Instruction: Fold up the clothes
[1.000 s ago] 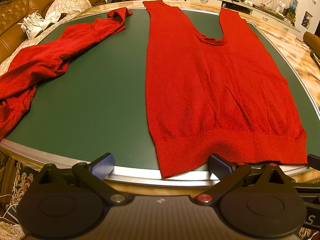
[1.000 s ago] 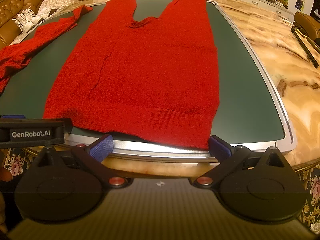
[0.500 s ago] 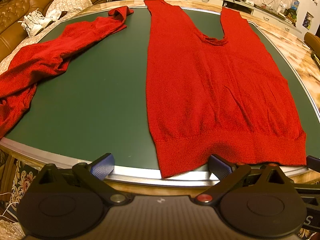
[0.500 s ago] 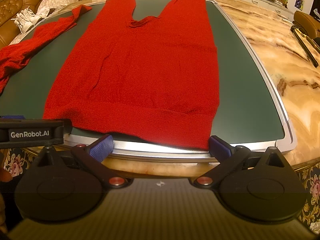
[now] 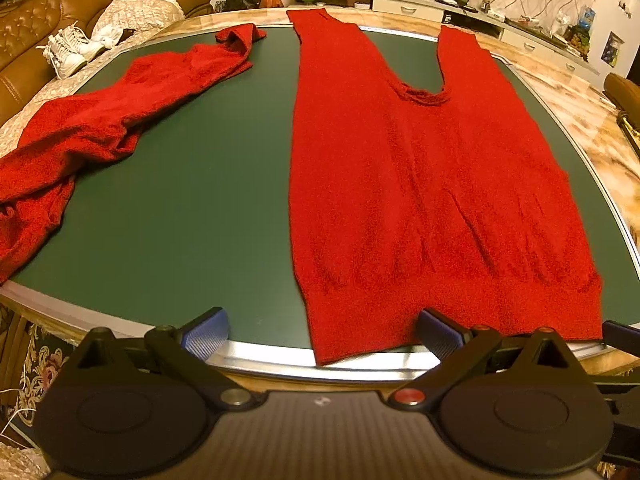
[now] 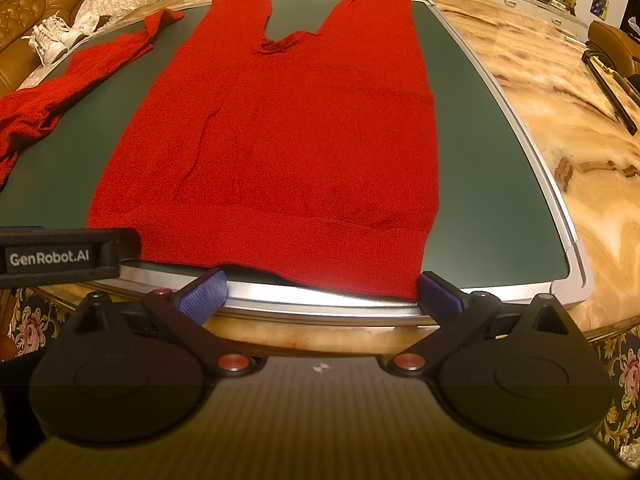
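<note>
Red knitted sleeveless garment (image 5: 432, 184) with a deep V neckline lies spread flat on a dark green mat (image 5: 192, 208) with a silver rim, which sits on a glossy marble-patterned worktop (image 6: 560, 112). Its ribbed hem is at 6 o'clock, nearest the cameras, and its two shoulder straps reach toward 12 o'clock. The hem's corner at 6 o'clock hangs slightly over the mat's silver rim. A few soft creases run up from the hem.

A second red knitted garment (image 5: 100, 128) lies crumpled at 9 to 10 o'clock on the mat, well apart from the flat one, with bare green mat between them.

The left claw (image 5: 320, 334) is spread wide and holds nothing; its blue-padded fingertips (image 5: 204, 332) hover at the mat's near rim, with the hem's left corner lying between them. The right claw (image 6: 320, 290) is also spread wide and empty, its fingertips (image 6: 202, 290) just at the rim, straddling the hem's right portion. In the right wrist view, part of the left device labelled "GenRobot.AI" shows at 9 o'clock.

Beyond the worktop, a brown leather sofa (image 5: 24, 52) stands at 10 o'clock, with white sneakers (image 5: 66, 52) and a cream cushion (image 5: 136, 12) on it. A cluttered white sideboard (image 5: 440, 4) runs along the far wall at 1 o'clock.
</note>
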